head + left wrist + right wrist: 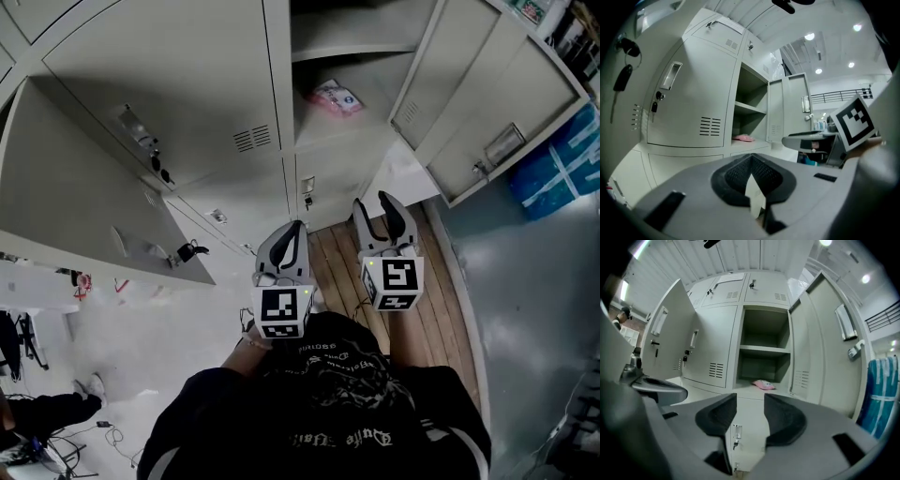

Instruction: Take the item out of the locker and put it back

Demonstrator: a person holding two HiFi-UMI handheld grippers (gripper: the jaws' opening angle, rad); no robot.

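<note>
A pink packet (333, 97) lies on the floor of the open locker compartment (375, 89), under its shelf; it also shows in the left gripper view (743, 138) and the right gripper view (764, 385). My left gripper (292, 228) is held low in front of the lockers, jaws shut. A small pale sliver shows at the seam (752, 173), and I cannot tell what it is. My right gripper (373, 202) is beside it, open and empty (750, 399). It points at the open compartment from well short of it. Neither gripper touches the packet.
The compartment's door (487, 84) swings out to the right. Another locker door (94, 187) stands open on the left, with keys (187, 250) hanging from a lock. Blue bags (562, 164) sit at the right. A wooden strip of floor (427, 309) lies below the lockers.
</note>
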